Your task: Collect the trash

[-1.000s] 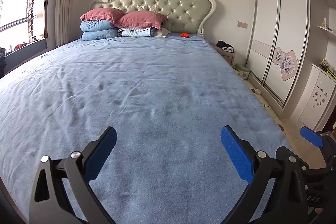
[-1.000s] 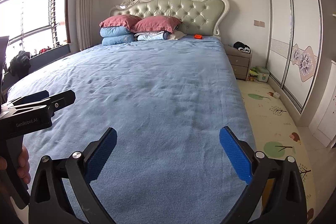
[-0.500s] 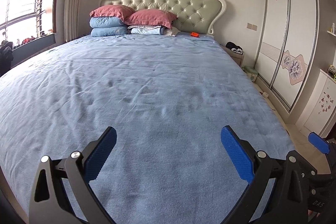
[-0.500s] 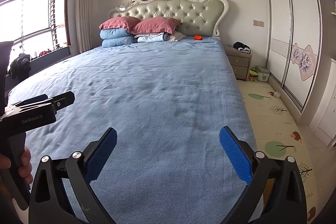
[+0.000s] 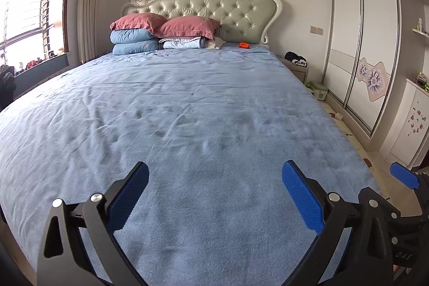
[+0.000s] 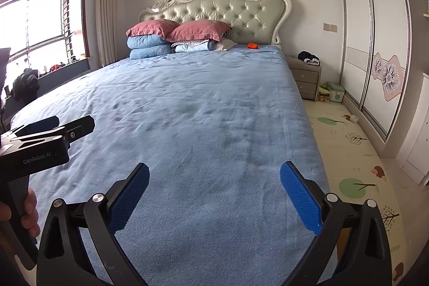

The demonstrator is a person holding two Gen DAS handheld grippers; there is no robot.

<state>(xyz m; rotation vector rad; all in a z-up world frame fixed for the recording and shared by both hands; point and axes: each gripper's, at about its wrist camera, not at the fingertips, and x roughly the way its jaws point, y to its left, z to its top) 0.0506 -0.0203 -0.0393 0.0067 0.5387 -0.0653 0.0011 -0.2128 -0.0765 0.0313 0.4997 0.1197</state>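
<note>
A small orange object lies on the blue bed far off near the headboard; it also shows in the right wrist view. My left gripper is open and empty, hovering over the foot of the bed. My right gripper is open and empty beside it, over the bed's right part. The left gripper's body shows at the left of the right wrist view. No other trash is clearly visible.
Pillows and folded quilts are stacked at the headboard. A nightstand with dark cloth stands right of the bed. A green box sits on the play mat by the wardrobe. A window is at the left.
The left wrist view has tilted up and swung a little right, so the headboard sits lower and more central. The right gripper has barely moved. Both stay open.
</note>
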